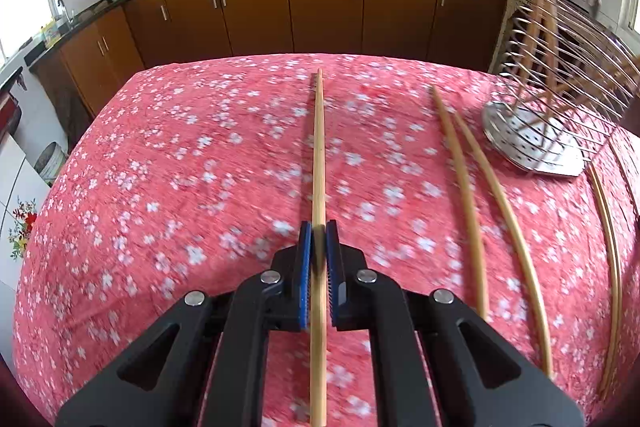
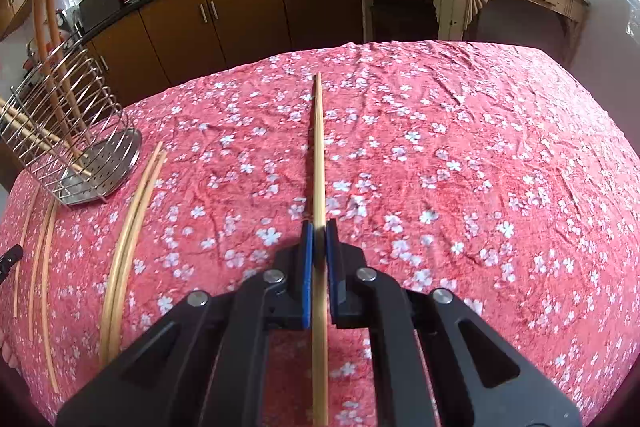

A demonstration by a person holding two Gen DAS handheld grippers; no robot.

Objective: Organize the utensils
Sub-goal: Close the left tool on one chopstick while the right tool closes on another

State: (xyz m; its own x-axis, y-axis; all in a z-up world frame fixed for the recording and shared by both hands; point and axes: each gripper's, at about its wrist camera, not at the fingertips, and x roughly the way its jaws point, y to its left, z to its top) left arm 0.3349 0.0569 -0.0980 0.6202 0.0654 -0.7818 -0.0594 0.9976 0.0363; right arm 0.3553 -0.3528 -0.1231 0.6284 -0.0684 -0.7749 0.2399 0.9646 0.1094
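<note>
Chopsticks are being gathered: the left gripper (image 1: 319,229) is clamped on one chopstick (image 1: 319,147), the right gripper (image 2: 319,229) on another chopstick (image 2: 319,147), each pointing out over the pink tablecloth (image 2: 460,155). More loose chopsticks (image 1: 468,203) lie beside the wire holder (image 1: 560,87), which already has a few standing in it. Next, I judge, each stick must be tipped upright and lowered into that holder's open top.

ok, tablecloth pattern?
Pinkish-red tablecloth with small white blossoms; sharpest in the right wrist view.
</note>
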